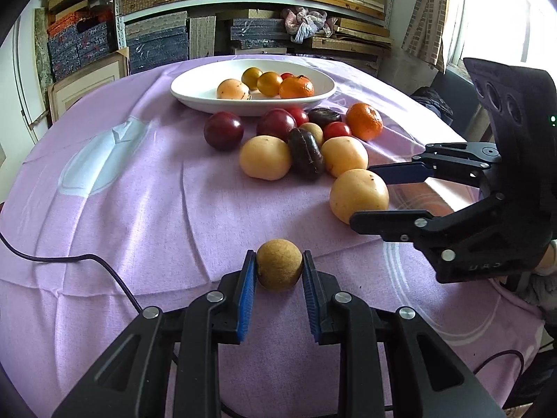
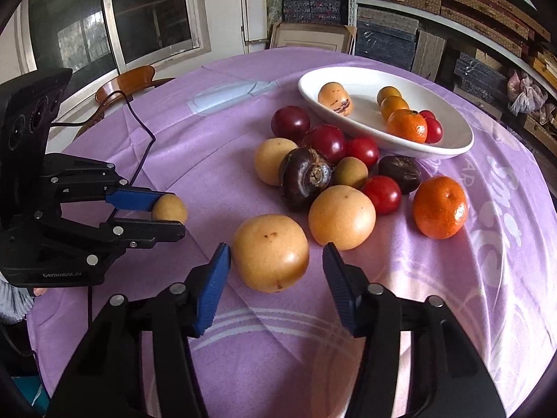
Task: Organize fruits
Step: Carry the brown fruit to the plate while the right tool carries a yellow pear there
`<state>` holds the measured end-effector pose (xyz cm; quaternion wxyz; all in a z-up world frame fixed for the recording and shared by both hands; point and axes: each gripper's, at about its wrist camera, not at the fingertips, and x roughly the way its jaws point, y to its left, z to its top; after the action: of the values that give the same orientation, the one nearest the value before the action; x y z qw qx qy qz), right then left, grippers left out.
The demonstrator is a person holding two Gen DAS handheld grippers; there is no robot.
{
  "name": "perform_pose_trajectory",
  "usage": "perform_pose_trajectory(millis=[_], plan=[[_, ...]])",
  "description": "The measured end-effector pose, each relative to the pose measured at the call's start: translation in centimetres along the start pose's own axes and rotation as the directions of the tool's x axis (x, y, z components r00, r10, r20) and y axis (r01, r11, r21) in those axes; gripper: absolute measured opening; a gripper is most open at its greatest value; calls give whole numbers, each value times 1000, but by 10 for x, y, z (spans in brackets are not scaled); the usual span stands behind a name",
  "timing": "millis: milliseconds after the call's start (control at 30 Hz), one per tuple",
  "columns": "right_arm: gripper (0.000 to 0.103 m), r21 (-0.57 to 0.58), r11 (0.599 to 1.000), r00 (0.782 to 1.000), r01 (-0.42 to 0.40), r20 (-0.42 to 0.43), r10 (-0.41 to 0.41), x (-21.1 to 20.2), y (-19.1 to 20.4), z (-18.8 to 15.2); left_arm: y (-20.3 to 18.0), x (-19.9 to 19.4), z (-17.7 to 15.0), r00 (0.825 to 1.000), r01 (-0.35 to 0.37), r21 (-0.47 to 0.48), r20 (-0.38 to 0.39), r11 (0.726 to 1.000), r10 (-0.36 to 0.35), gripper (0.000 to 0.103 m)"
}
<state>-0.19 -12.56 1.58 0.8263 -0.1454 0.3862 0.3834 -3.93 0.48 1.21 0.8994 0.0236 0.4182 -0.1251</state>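
My left gripper [image 1: 278,257] is shut on a small brown round fruit [image 1: 278,270], held just above the purple tablecloth; in the right wrist view that gripper [image 2: 174,213] and its fruit [image 2: 171,209] sit at the left. My right gripper [image 2: 276,249] straddles a large yellow fruit [image 2: 271,252] that rests on the cloth. A gap shows beside the right pad, so it is open; from the left wrist it [image 1: 362,195] flanks the same fruit [image 1: 358,193]. Beyond lies a pile of plums, tomatoes, dark fruits, yellow fruits and a tangerine [image 1: 363,121]. A white bowl [image 1: 195,95] holds several fruits.
A dark cable [image 1: 69,259] runs over the cloth at the left. The round table drops off on all sides. Shelves stacked with boxes [image 1: 156,45] stand behind it, and a wooden chair [image 2: 125,80] stands by the window.
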Motion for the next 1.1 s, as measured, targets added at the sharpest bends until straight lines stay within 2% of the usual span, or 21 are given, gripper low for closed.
perform_pose_trajectory(millis=[233, 433, 767, 867, 967, 1100], plan=[[45, 2, 1000, 999, -20, -25, 20, 11, -1, 6, -1, 2, 0, 1000, -6, 5, -15, 1000, 6, 26], [45, 0, 1000, 999, -22, -26, 22, 14, -2, 9, -3, 3, 1, 1000, -11, 8, -15, 1000, 11, 26], [44, 68, 997, 999, -34, -12, 34, -17, -16, -16, -2, 4, 4, 1000, -9, 2, -15, 1000, 9, 26], [44, 92, 996, 999, 7, 44, -11, -52, -31, -8, -1, -12, 24, 1000, -16, 7, 23, 1000, 16, 26], [44, 115, 992, 989, 46, 136, -62, -100, -49, 20, 1, -42, 63, 994, -53, 25, 96, 998, 50, 26], [44, 145, 984, 953, 100, 270, -137, -162, -76, 72, 9, -76, 128, 977, -110, 23, 186, 994, 104, 26]])
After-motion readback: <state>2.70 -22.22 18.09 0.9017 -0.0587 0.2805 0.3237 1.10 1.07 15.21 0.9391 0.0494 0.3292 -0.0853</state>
